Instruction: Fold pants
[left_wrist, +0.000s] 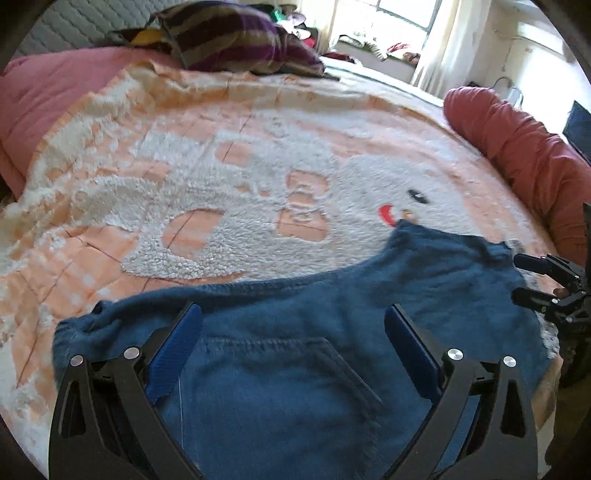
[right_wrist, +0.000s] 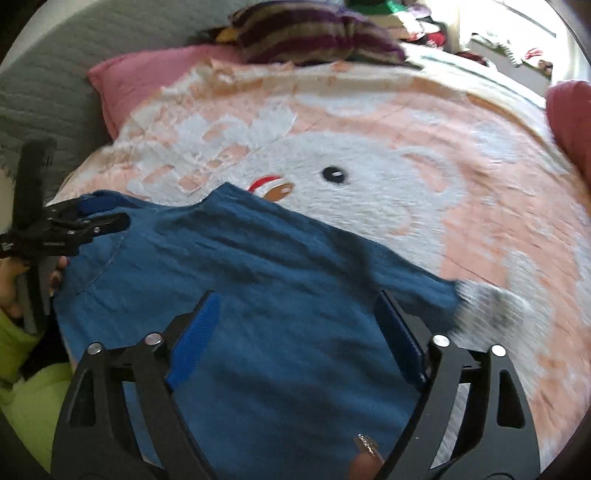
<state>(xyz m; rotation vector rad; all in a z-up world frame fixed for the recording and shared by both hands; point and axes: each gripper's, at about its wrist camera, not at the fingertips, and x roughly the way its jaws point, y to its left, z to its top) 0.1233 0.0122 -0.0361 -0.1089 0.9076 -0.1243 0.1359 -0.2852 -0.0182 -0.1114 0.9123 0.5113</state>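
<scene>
Blue denim fills the near part of both wrist views: the pants (left_wrist: 295, 332) lie flat on a peach and white fleece blanket (left_wrist: 221, 177) spread over a bed. In the left wrist view the left gripper (left_wrist: 293, 332) hangs over the cloth with its 2 blue-padded fingers (left_wrist: 177, 350) spread wide, jaws open and holding nothing; a stitched pocket (left_wrist: 295, 365) shows between them. At the right edge of that view the right gripper (left_wrist: 532, 280) appears side-on near the far right corner of the pants.

From the right wrist view, the right gripper's own 2 fingers (right_wrist: 399, 339) are likewise set wide apart above the denim, gripping nothing. A fingertip with a glittery nail (right_wrist: 365, 446) shows at the near edge. On the left of this view the left gripper (right_wrist: 107, 218) sits at the pants' far left corner, and a hand (right_wrist: 14, 280) in a lime-green sleeve (right_wrist: 22, 369) holds its handle.

Far across the bed lies a purple striped cushion (left_wrist: 236, 37), with a pink pillow (right_wrist: 147, 81) on the left and a red bolster (left_wrist: 517, 147) on the right. A bright window (left_wrist: 406, 14) stands beyond. The blanket's pattern shows a white animal face with a black eye (right_wrist: 334, 174).
</scene>
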